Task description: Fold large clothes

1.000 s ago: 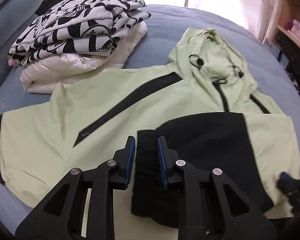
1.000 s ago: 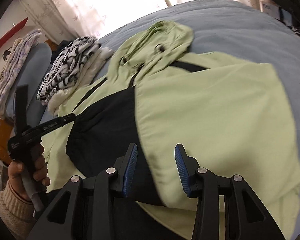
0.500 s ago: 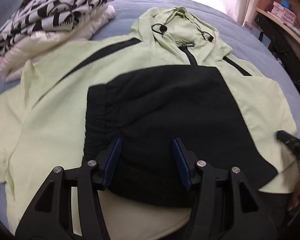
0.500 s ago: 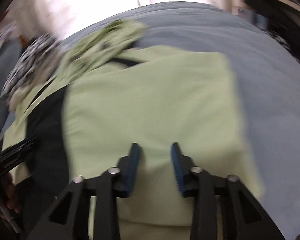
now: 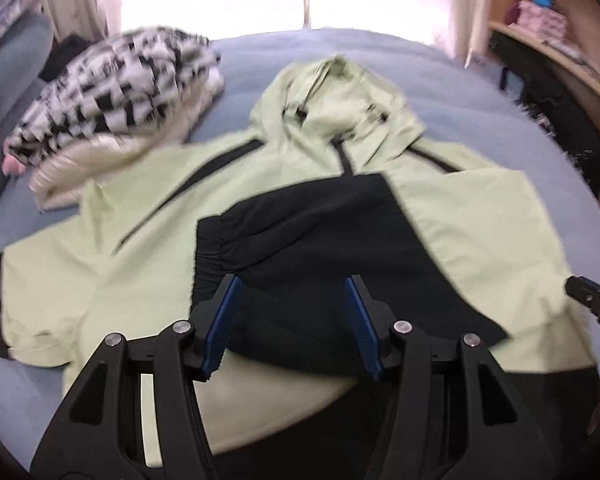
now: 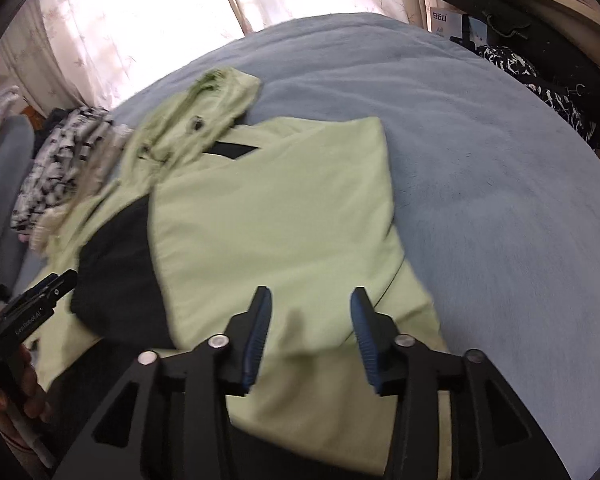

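Jacket [image 5: 284, 184] lay flat on the blue bed [image 5: 252, 60], front up, hood [image 5: 340, 96] pointing toward the window. Pale green body with black trim. The sleeve [image 5: 320, 248] from the right side was folded in across the chest, its black lower part and gathered cuff [image 5: 208, 252] lying near the middle of the body. The opposite sleeve [image 5: 32, 280] lay spread out to the left, black cuff at the frame edge.

Left gripper [image 5: 292, 320] hovered above the folded black sleeve, fingers spread wide, nothing between the blue pads [image 5: 222, 320]. Contact with the fabric could not be judged; view blurred.

Right gripper [image 6: 308, 336] was over the jacket's lower right portion, fingers [image 6: 258, 336] likewise spread apart and holding nothing. In this view the green panel [image 6: 268, 216] of the folded sleeve formed a straight edge along the right side, bare bed [image 6: 480, 184] beyond it. Left gripper's body [image 6: 32, 312] showed at the left edge, held in a hand [image 6: 24, 388].

Stack of folded clothes [image 5: 112, 100] sat on the bed beside the jacket's left shoulder: black-and-white print on top, white below. Shelf [image 5: 552, 52] with boxes along the right wall. Dark clothing [image 6: 540, 68] lay at the far right of the bed.
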`<state>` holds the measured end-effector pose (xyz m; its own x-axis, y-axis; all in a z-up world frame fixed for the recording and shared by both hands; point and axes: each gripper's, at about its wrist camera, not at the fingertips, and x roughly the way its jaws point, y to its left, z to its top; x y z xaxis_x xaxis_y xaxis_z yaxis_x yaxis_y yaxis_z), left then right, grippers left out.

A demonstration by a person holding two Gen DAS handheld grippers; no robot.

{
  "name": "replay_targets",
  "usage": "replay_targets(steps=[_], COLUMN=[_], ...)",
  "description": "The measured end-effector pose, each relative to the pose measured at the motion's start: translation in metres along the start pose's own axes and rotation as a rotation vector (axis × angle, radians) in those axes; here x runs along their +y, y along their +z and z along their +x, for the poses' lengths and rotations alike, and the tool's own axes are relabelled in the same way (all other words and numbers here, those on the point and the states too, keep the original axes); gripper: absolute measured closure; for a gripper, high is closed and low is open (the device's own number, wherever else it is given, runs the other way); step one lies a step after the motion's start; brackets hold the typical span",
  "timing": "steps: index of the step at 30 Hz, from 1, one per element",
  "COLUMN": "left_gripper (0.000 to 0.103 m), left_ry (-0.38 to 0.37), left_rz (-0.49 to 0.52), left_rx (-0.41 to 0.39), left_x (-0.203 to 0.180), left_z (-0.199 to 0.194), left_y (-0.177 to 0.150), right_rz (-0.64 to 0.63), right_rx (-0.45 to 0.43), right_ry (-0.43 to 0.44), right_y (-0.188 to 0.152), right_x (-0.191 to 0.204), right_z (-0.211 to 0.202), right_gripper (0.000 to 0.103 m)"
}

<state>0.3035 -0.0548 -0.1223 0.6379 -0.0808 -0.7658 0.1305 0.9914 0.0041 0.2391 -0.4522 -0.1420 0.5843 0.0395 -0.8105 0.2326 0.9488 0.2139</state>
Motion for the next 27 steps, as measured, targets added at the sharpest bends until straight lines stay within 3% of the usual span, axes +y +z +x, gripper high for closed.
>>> replay_targets(steps=[2,5,13,21,27], left_gripper=[0.052,0.050,0.046,0.046,0.046], left_ry=[-0.004,0.048,0.067,0.036,0.044], left_rz=[0.009,0.010,-0.061,-0.174,-0.256], left_rx=[-0.023,-0.042,-0.033,-0.069,-0.088], left_x=[-0.003,-0.001,0.041,0.118,0.175], left_z=[-0.027,-0.067,-0.147,-0.210,-0.231], left_y=[-0.005,-0.018,-0.066,-0.106,-0.131], right_rz=[0.016,0.027,-0.014,-0.193,-0.317], right_rx=[-0.019,-0.042,-0.048,-0.063,-0.097], right_ry=[0.033,0.057,0.153,0.176,0.162], right_y=[-0.010,-0.029,-0.081,-0.129,-0.169], right_x=[0.008,0.027,0.093,0.192,0.268], right_z=[-0.026,-0.065,-0.142,-0.197,-0.227], right_gripper=[0.050,0.042,0.037,0.037,0.036])
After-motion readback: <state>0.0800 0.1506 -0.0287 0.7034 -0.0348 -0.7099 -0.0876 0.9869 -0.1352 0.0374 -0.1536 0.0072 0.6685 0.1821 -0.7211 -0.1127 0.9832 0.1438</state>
